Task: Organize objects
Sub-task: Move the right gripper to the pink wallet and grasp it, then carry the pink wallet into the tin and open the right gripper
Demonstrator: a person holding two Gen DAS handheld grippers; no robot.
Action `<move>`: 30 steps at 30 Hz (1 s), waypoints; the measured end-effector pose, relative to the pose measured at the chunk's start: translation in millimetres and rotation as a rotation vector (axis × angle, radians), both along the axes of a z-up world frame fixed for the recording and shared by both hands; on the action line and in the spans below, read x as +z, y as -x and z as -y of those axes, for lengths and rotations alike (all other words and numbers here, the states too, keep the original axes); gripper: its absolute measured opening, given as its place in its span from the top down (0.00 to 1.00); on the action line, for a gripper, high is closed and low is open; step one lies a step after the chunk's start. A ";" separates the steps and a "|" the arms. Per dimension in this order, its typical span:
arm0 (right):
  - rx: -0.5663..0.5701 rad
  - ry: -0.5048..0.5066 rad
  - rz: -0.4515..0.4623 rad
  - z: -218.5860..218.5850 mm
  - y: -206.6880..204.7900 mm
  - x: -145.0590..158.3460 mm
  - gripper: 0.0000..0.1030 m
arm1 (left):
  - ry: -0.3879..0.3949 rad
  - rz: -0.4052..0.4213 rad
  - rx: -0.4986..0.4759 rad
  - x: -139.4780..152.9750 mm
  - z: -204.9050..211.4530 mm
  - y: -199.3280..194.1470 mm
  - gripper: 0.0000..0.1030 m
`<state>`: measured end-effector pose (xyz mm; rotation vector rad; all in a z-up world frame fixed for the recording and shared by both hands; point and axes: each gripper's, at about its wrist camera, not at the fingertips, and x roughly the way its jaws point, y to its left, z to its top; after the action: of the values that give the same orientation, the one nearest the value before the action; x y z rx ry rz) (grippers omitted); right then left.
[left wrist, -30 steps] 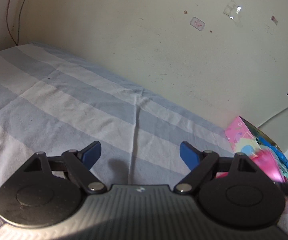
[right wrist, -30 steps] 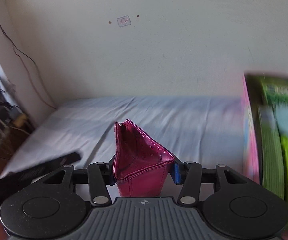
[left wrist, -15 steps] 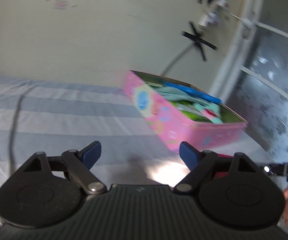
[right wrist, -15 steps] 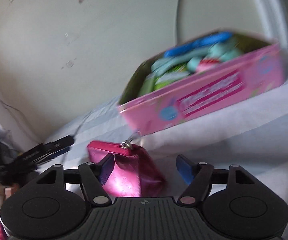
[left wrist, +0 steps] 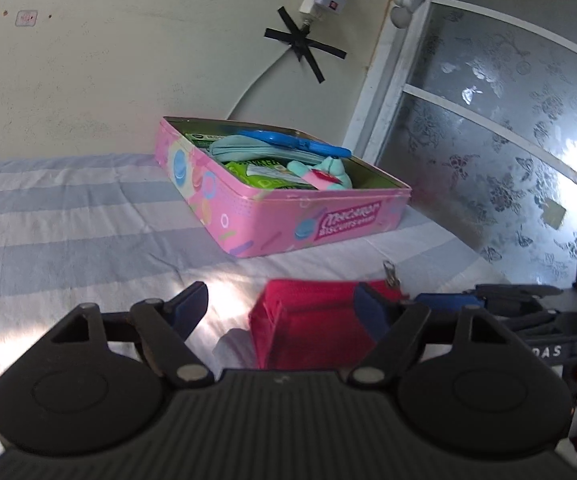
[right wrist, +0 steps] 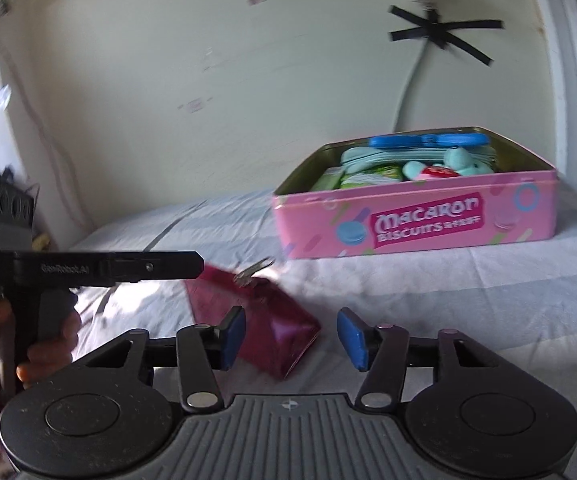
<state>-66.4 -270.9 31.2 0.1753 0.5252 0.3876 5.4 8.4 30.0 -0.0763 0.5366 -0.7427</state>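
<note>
Right tongs (right wrist: 290, 336) released pouch (right wrist: 272, 332) (now on bed).

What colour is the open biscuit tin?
Pink, with pastel macaron prints; the biscuit tin shows best in the right wrist view.

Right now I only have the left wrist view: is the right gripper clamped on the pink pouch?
Observer: No. The right gripper has just been closing, but its jaws stand open. The pink pouch sits between them, with a clear gap at the right-hand pad.
Operator: How much of the pouch is inside those jaws?
Observer: Only its near corner. The rest, with the zip pull, lies beyond the pads on the striped sheet.
</note>
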 end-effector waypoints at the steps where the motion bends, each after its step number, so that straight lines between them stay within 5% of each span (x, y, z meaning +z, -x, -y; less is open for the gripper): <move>1: 0.014 0.006 0.000 -1.9 0.1 -1.5 0.56 | -0.008 0.007 -0.011 -1.3 0.9 2.8 0.21; 7: 0.035 0.018 -0.024 -14.7 -7.1 -9.3 0.67 | -0.073 0.010 -0.056 -13.0 20.2 1.1 0.24; 9: 0.048 0.027 -0.023 -18.7 -9.6 -9.7 0.74 | -0.085 -0.024 -0.093 -20.3 27.4 -5.0 0.44; 11: 0.074 0.027 -0.033 -21.8 -16.4 -11.5 0.87 | -0.082 -0.042 -0.091 -21.6 29.9 -8.8 0.52; 23: 0.014 0.063 0.202 -2.2 -34.7 43.9 0.87 | -0.075 0.160 -0.124 56.8 77.6 -38.9 0.53; 30: -0.091 0.075 0.213 50.1 -92.1 54.4 0.86 | -0.104 0.139 -0.145 64.4 157.8 -89.9 0.53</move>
<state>25.7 -321.0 85.6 0.0841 0.3202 0.2936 95.4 -149.4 94.4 0.1112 0.4498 -0.8537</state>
